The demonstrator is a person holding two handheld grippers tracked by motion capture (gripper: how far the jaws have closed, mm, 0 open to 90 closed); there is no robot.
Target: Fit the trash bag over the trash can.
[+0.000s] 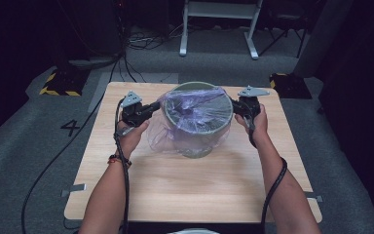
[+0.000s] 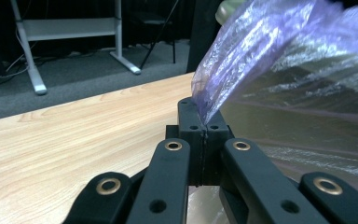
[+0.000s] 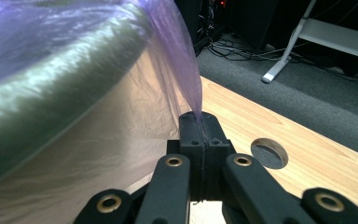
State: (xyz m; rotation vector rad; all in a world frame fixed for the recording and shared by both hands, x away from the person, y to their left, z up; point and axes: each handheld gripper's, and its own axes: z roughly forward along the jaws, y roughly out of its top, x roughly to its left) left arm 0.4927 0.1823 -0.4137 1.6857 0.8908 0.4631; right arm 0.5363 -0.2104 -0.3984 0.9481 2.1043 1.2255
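Jaws of my left gripper [image 2: 204, 122] and right gripper [image 3: 200, 126] are clamped tight on opposite edges of the purple bag [image 1: 190, 109], stretching its mouth over the bin [image 1: 195, 146] rim so it lines it.

You can read one sign: a black "4" [image 1: 70, 127] on the grey floor [image 1: 24, 146], left of your left hand [image 1: 131, 134].

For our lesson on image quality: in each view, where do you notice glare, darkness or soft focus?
High view: the table is evenly lit, the room behind falls dark. Left gripper view: the purple bag glints with bright sheen; the left tool pinching it looks soft. Right gripper view: the bag over the bin blurs close up with whitish glare; the right tool is dark.
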